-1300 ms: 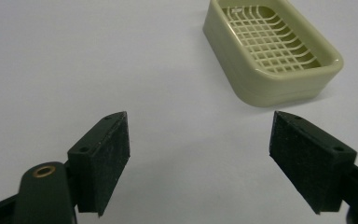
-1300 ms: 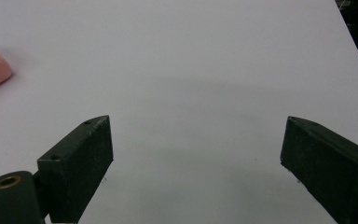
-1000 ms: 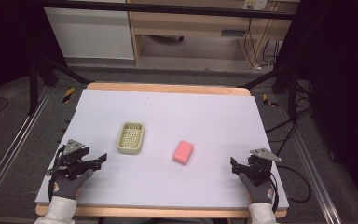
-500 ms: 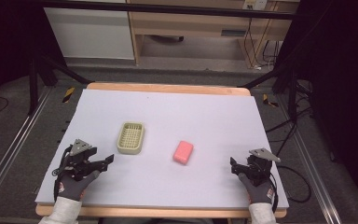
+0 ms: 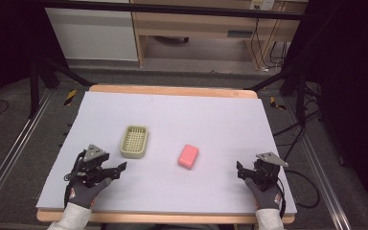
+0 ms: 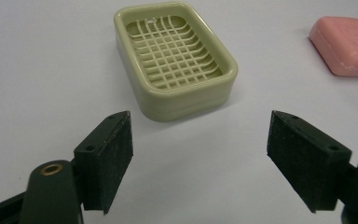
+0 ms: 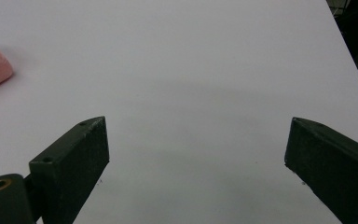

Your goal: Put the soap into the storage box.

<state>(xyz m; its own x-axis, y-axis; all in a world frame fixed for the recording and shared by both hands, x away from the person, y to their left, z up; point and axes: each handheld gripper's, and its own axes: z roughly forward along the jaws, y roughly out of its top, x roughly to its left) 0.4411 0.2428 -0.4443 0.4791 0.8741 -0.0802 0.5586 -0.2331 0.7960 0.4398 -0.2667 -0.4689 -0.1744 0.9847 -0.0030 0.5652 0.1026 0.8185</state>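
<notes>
On the grey table, your left gripper sits jaws wide, near the cream soap dish; your right gripper, equally wide, sees the pink soap cut off at left.

Glossy pale-green plastic soap dish, matt pink soap bar, matt grey table cover, wooden table edge

The table stood on grey floor — wooden shelving behind, cables trailing right, surroundings dark.
</notes>
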